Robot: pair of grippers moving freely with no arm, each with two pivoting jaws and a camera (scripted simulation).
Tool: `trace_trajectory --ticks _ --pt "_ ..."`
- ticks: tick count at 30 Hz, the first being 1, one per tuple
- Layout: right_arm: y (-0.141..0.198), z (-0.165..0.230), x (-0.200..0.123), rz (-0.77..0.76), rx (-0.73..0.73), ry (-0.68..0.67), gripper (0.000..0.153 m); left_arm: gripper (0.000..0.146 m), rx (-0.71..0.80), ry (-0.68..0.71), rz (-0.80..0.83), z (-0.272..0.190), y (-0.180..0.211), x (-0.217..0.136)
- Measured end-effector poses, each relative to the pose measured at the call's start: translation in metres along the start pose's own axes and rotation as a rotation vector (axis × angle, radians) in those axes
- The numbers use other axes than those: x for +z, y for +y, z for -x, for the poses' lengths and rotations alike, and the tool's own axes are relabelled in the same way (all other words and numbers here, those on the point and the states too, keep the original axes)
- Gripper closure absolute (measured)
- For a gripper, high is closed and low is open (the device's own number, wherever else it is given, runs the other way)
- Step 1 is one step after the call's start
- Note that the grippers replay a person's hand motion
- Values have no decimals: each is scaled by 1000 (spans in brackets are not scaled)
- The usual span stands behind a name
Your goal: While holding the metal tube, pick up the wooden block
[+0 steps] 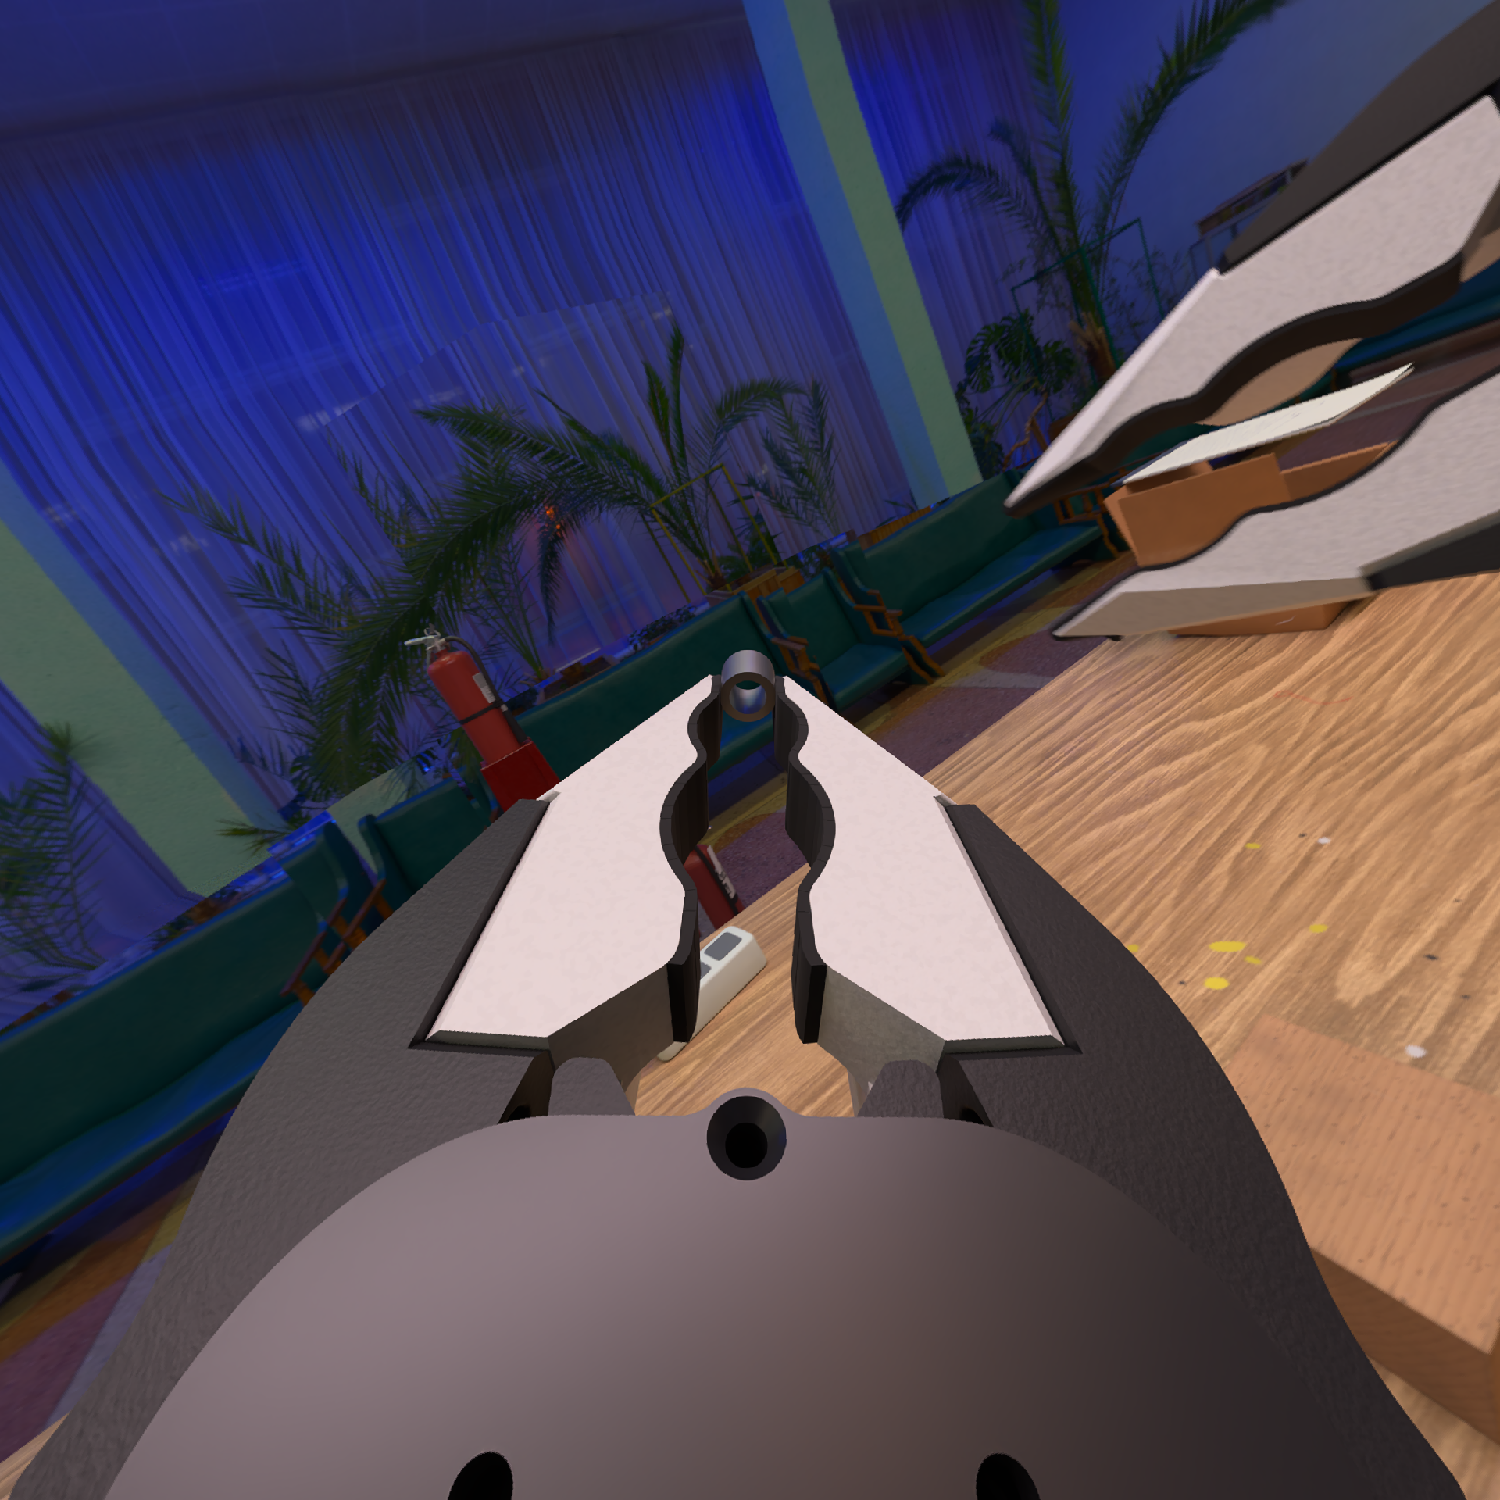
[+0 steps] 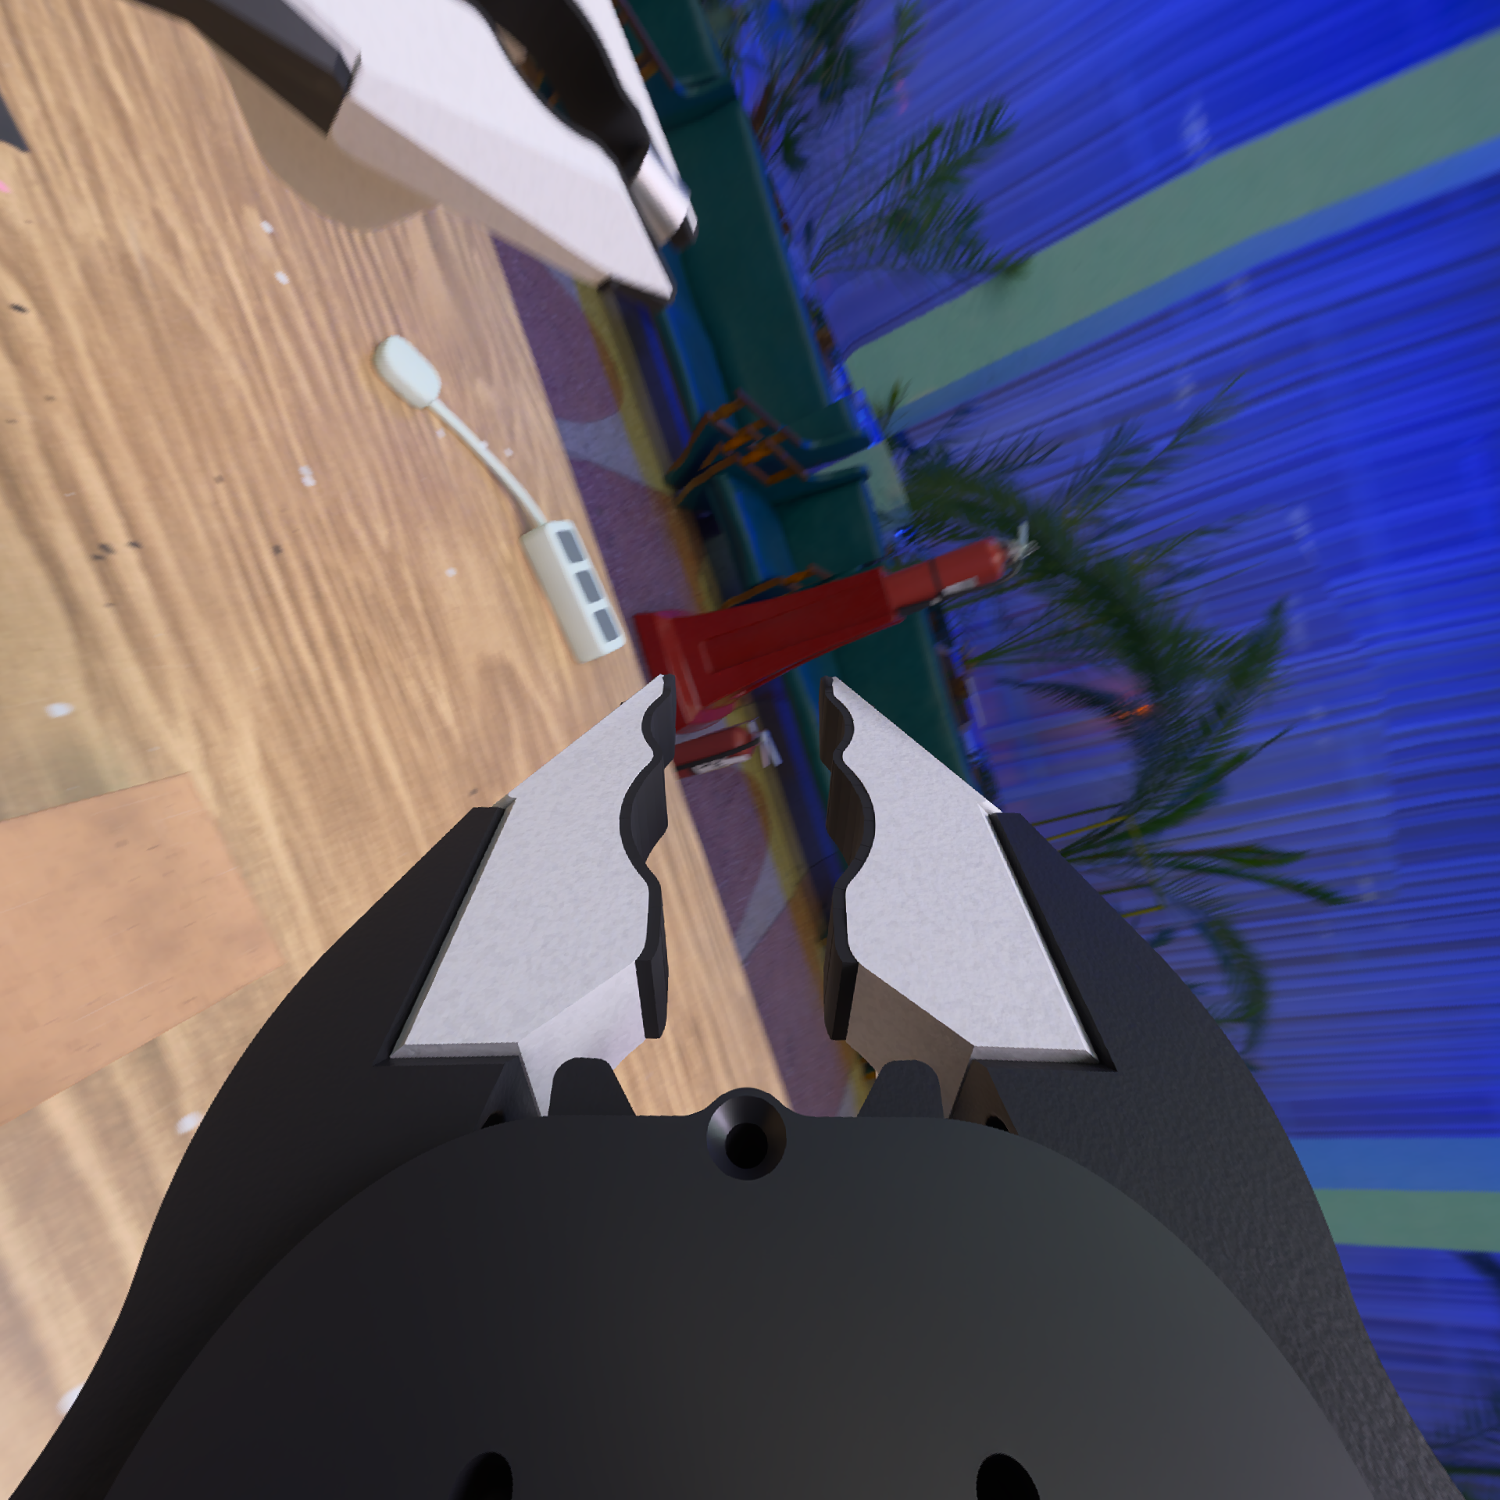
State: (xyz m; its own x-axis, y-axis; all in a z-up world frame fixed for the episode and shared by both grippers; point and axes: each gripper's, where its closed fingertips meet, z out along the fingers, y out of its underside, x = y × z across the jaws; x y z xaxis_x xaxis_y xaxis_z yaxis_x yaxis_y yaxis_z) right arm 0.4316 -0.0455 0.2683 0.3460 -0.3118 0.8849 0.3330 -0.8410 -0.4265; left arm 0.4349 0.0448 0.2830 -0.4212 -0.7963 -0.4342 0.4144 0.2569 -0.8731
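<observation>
My left gripper (image 1: 748,706) is shut on a short grey metal tube (image 1: 748,694) pinched at its fingertips, held above the table's edge. It also shows at the top left of the right wrist view (image 2: 678,243), with the tube's (image 2: 664,195) metal end showing. My right gripper (image 2: 747,698) is open with nothing between its fingers. In the left wrist view it (image 1: 1035,568) reaches in from the upper right. An orange-brown wooden block (image 1: 1193,507) shows in the gap between those fingers and lies on the table behind them.
The wooden table (image 1: 1177,771) ends close ahead of both grippers. A white hub with a cable (image 2: 576,592) lies near that edge. A flat pale wooden slab (image 1: 1380,1177) lies on the table and also shows in the right wrist view (image 2: 105,933).
</observation>
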Motion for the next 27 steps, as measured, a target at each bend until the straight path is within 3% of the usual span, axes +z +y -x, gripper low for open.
trace_trajectory --ticks 3,8,13,19,27 --pt "19 23 -3 30 145 -140 111 135 -9 13 16 3 8 2" --pt "39 74 -19 22 390 -470 66 135 -42 26 29 10 19 4" --pt "56 141 -29 58 415 -780 40 135 -34 56 31 3 21 5" --pt "74 203 -16 105 340 -1016 45 135 -46 71 26 2 21 6" --pt "98 233 3 194 249 -1194 46 135 -58 78 43 5 28 8"
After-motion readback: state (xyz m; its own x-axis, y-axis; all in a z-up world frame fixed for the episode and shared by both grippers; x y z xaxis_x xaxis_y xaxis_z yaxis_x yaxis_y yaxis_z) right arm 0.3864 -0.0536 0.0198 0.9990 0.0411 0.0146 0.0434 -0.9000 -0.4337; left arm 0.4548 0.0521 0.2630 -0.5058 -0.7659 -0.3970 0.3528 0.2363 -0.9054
